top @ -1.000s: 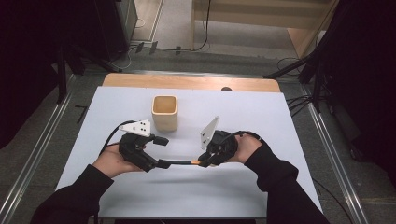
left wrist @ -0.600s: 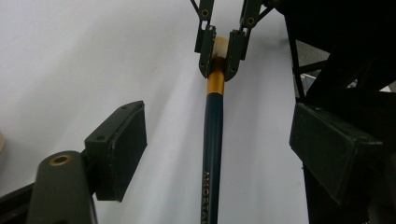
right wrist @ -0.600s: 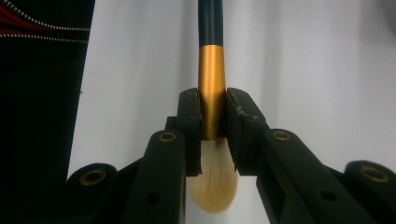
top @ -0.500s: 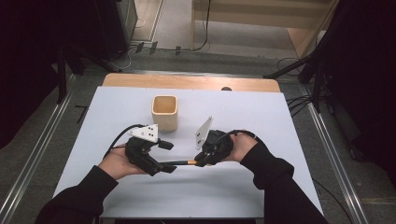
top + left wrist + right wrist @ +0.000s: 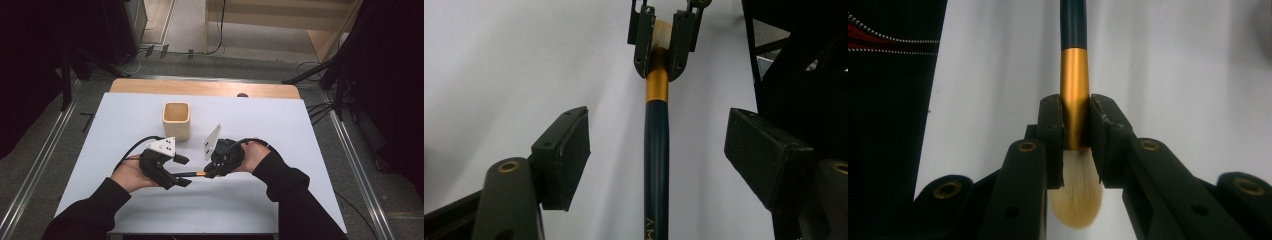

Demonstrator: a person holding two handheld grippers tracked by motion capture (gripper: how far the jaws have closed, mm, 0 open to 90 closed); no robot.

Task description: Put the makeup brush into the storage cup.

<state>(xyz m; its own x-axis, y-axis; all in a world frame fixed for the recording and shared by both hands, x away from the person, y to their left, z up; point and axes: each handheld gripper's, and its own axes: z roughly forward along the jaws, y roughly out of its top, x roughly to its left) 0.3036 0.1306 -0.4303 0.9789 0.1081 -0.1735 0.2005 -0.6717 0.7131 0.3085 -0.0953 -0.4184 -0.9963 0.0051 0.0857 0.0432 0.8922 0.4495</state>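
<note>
**Count at the Table: One Brush, One Cup, Two Grippers**

One makeup brush (image 5: 192, 174) lay across the middle of the scene, with one dark handle, one gold ferrule and one pale bristle head. One square wooden cup (image 5: 176, 120) stood behind it. There were two grippers: one left gripper (image 5: 181, 171) and one right gripper (image 5: 209, 173), each with two black jaws. Two hands held them. One white table (image 5: 300, 150) bore everything.

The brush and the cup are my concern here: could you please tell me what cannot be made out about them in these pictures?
- Brush handle end: cut off by the bottom edge of the left gripper view.
- Lettering on the handle: cut off there too, unreadable.
- Bristles: partly hidden by the right gripper in its view.
- Cup bottom: too small and shadowed in the high view.
</note>
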